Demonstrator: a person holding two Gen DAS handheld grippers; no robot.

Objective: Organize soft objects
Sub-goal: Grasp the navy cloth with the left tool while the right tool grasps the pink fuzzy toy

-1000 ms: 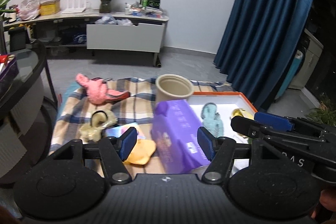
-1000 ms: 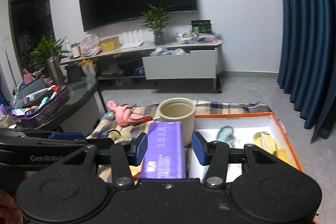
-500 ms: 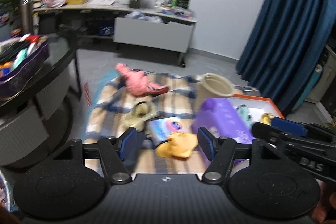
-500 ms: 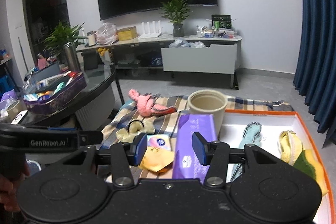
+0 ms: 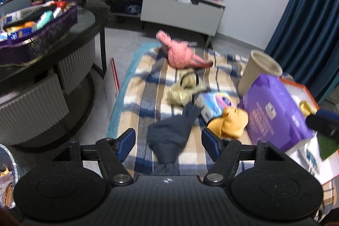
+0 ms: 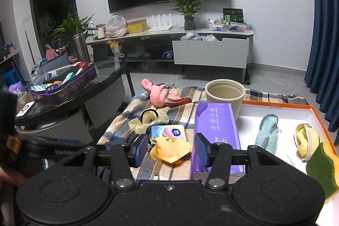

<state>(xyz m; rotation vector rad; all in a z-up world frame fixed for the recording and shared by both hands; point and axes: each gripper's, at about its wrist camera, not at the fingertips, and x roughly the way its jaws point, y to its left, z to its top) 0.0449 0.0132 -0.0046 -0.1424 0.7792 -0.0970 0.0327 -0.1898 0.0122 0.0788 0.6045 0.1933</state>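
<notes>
A dark navy sock [image 5: 169, 137] lies on the plaid blanket [image 5: 144, 103] between the pads of my left gripper [image 5: 168, 143], whose jaws are opening and do not touch it. My right gripper [image 6: 171, 149] stands open over a yellow cloth [image 6: 169, 149], beside a purple pack [image 6: 214, 130]. Further back lie a blue tissue pack [image 6: 169, 132], a cream scrunchie [image 6: 146, 120] and a pink plush toy [image 6: 159, 94]. The orange-rimmed white box [image 6: 275, 107] holds a teal slipper [image 6: 267, 132], a yellow item [image 6: 305, 141] and a green sponge [image 6: 322, 166].
A beige cup [image 6: 224, 94] stands behind the purple pack at the box's corner. A round black table [image 5: 42, 39] with a full purple tray stands close on the left. A TV cabinet [image 6: 209, 52] is at the back, a blue curtain [image 6: 326, 35] at the right.
The left gripper swung left and down from the purple pack to the navy sock, its jaws widening. The right gripper shifted from the purple pack to over the yellow cloth.
</notes>
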